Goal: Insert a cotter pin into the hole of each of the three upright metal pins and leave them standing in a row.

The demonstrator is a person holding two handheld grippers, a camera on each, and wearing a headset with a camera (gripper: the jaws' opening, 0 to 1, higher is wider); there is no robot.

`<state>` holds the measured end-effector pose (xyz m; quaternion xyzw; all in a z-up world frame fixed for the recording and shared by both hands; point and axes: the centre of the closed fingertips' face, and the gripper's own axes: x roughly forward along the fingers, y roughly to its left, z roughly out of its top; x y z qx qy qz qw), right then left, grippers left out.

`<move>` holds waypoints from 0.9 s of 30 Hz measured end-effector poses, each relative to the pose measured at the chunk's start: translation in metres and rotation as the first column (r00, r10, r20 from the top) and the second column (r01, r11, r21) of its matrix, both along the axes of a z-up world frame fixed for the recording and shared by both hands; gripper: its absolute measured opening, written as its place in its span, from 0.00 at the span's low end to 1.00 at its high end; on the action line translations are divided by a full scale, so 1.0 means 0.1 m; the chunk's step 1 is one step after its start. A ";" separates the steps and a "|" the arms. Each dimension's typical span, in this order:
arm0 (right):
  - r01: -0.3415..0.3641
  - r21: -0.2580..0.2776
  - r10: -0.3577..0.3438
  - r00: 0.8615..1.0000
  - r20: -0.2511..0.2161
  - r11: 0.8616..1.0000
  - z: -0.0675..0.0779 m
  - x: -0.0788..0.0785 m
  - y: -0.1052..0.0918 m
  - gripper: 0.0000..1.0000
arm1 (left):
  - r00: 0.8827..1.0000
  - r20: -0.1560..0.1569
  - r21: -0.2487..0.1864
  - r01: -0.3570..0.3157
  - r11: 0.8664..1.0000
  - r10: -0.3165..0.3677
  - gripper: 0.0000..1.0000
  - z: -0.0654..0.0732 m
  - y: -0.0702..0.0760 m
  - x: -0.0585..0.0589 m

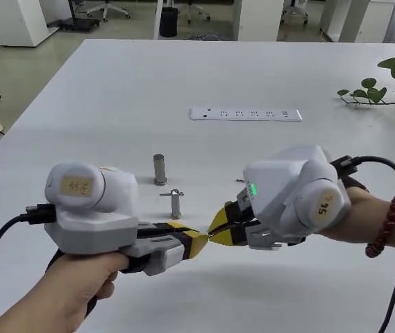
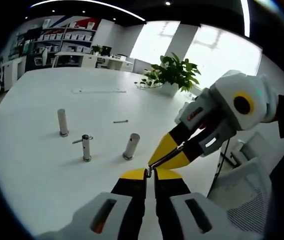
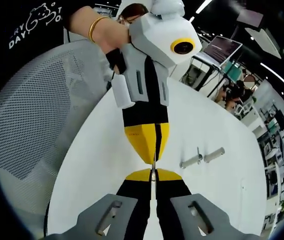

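We hold both grippers low over the white tabletop (image 1: 114,90), tip to tip, just in front of the fitted pin (image 1: 175,203). That's the metal pin w/ a thin cotter pin stuck thru near its top, like a little cross. It stands up straight.

The left gripper (image 1: 198,241) points right & the right gripper (image 1: 216,232) points left. Their yellow tips meet nearer to us than the fitted pin, a bit to its right. Between the tips sits a cotter pin (image 3: 153,167), thin & dark, held up off the tabletop. In the left gripper view it runs along btw the right jaws, & its end sits at the tips of the left jaws. Both sets of jaws are squeezed almost closed, w/ just a thin slit left, & both look to be pinching that cotter pin.

The plain pin (image 1: 160,168) stands just behind the fitted pin, a bit to its left. The third pin (image 2: 131,146) stands on the other side of the fitted pin, the side near the right gripper. We can't tell if it leans, as that view bends things.

A loose cotter pin (image 2: 121,121) lies flat on the tabletop, farther back than the fitted pin. A white power strip (image 1: 246,114) lies well behind the fitted pin, & a green plant (image 1: 391,83) sits far back & off to its right.
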<state>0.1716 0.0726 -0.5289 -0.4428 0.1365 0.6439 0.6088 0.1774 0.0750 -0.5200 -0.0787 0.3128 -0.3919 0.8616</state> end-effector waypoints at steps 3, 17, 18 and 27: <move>-0.003 -0.003 0.003 1.000 0.012 1.000 0.00 0.01 0.01 0.00 | 1.000 -0.014 -0.010 -0.011 1.000 0.011 0.00 -0.01 0.00 0.00; 0.078 0.029 -0.076 0.996 -0.054 0.997 -0.01 0.02 0.00 0.00 | 0.999 0.042 0.021 0.014 1.000 -0.015 0.00 0.00 0.00 0.00; 0.088 0.033 -0.086 0.994 -0.072 0.996 -0.01 0.02 0.01 0.00 | 0.999 0.043 0.019 0.015 1.000 -0.016 0.00 0.01 -0.01 0.00; 0.162 0.059 -0.152 0.979 -0.139 0.985 -0.04 0.08 -0.04 0.00 | 0.998 0.055 0.027 0.021 0.999 -0.022 0.00 -0.01 0.00 0.01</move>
